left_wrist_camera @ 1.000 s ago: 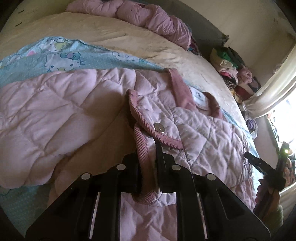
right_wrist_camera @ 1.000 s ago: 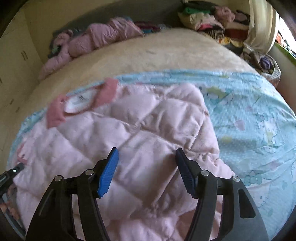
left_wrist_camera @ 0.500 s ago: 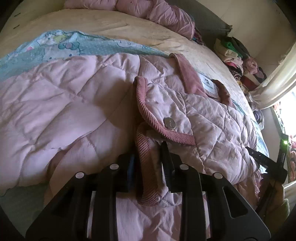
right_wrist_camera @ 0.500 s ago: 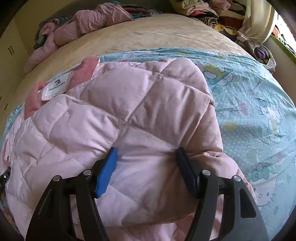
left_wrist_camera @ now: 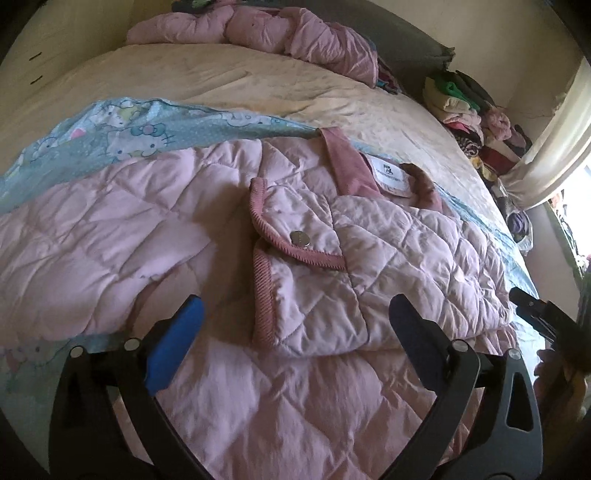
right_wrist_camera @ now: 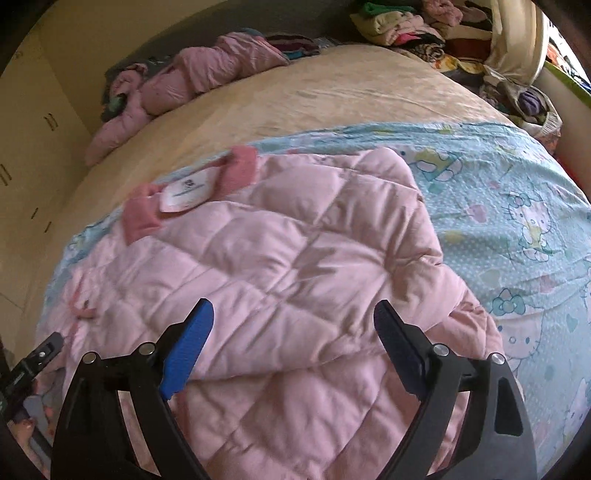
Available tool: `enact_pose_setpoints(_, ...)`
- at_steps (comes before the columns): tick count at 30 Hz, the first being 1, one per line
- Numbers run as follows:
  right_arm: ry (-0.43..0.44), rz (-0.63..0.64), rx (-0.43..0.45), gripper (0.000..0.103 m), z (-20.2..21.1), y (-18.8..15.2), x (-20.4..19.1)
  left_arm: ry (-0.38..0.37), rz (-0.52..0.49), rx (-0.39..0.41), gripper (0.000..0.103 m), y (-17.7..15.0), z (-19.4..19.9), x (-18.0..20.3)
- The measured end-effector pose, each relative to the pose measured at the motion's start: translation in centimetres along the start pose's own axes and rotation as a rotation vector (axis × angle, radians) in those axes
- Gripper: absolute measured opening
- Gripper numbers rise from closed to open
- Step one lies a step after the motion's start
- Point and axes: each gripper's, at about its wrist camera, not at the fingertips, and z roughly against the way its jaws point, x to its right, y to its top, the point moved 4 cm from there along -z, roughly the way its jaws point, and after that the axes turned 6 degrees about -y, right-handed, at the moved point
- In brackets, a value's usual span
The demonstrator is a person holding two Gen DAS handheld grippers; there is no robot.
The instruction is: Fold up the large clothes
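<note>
A pink quilted jacket (left_wrist_camera: 369, 258) is spread on a cartoon-print sheet (right_wrist_camera: 517, 221) over the bed (left_wrist_camera: 221, 81). Folded clothes (left_wrist_camera: 469, 110) are piled far right, and a pink bundle (left_wrist_camera: 258, 33) lies at the far edge. The cuff (left_wrist_camera: 264, 295), pinched earlier, has been released: the left gripper (left_wrist_camera: 295, 332) is now spread. The right gripper (right_wrist_camera: 293, 343) is held apart above the jacket.

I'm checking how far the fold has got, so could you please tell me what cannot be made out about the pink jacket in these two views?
- Jacket hem: cut off by the bottom edge and hidden behind the left gripper and right gripper, both with jaws open.
- Neck label text: too small in both views.
- Sleeve cuff: in the right wrist view, hidden by the jacket's folded panel.
- Blue sheet beneath: covered by the jacket.
</note>
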Motion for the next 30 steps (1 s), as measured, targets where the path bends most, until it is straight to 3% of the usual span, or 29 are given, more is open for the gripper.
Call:
enact_pose_setpoints(10, 0.112, 0.084, 0.111, 0.088, 5.6, 0.4, -5.9, 0.087, 0.06, 0.063, 0.094, 0.3, 3.7, -2.3)
enact_pose_setpoints(23, 0.226, 0.222, 0.159, 0.088, 8.7, 0.5, -16.1, 0.328, 0.179, 0.225, 0.094, 1.7, 10.7, -10.0)
enact_pose_setpoints(30, 0.281, 0.3, 0.158, 0.088, 8.9, -0.7, -21.7, 0.353, 0.243, 0.247, 0.094, 1.8, 12.2, -12.7)
